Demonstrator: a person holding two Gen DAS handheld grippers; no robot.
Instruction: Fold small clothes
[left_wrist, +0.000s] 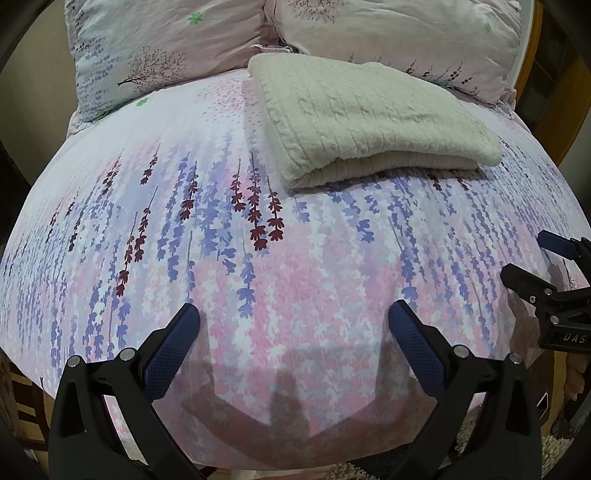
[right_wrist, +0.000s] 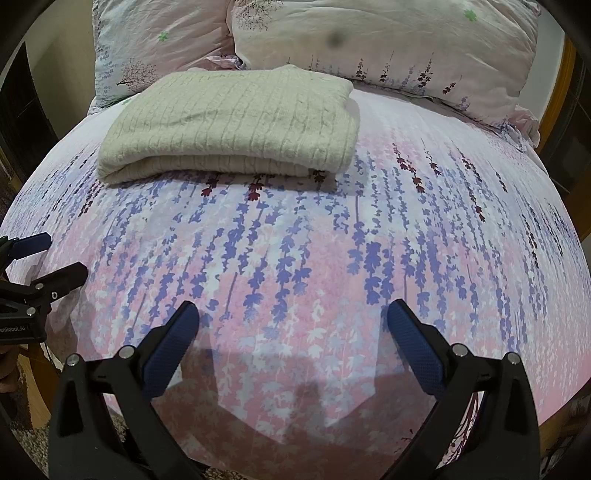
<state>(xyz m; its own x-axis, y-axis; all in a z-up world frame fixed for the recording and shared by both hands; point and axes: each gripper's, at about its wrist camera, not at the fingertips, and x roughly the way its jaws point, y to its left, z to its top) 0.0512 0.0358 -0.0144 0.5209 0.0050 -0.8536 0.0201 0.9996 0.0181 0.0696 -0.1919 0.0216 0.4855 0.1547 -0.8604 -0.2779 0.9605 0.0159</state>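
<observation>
Left wrist view: left gripper (left_wrist: 293, 317) has jaws spread wide, nothing between them, blue padded fingers (left_wrist: 168, 360) hovering over the near edge of the bedspread (left_wrist: 314, 288). Its shadow falls on the fabric just below the jaws. Right gripper (left_wrist: 543, 258) pokes in at the right edge of this view, beside the left one and apart from it, over the bedspread's near right part; jaws parted, holding nothing.

Right wrist view: right gripper (right_wrist: 293, 317) is likewise spread wide and bare, fingers (right_wrist: 417, 354) above the bedspread (right_wrist: 332, 258) near its front edge. Left gripper (right_wrist: 55, 254) shows at the left edge of this view, jaws apart.

Folded cream knit garment (left_wrist: 369, 118) lies flat on the bedspread, on its far part, well apart from both grippers. Ribbed texture, folded edge facing the cameras (right_wrist: 229, 125). It sits farther up the bedspread than either gripper, closer to the head end.

Two floral pillows (left_wrist: 155, 48) stand just past the far edge of the bedspread, right behind the garment (right_wrist: 388, 44). Whether the garment touches them cannot be told.
</observation>
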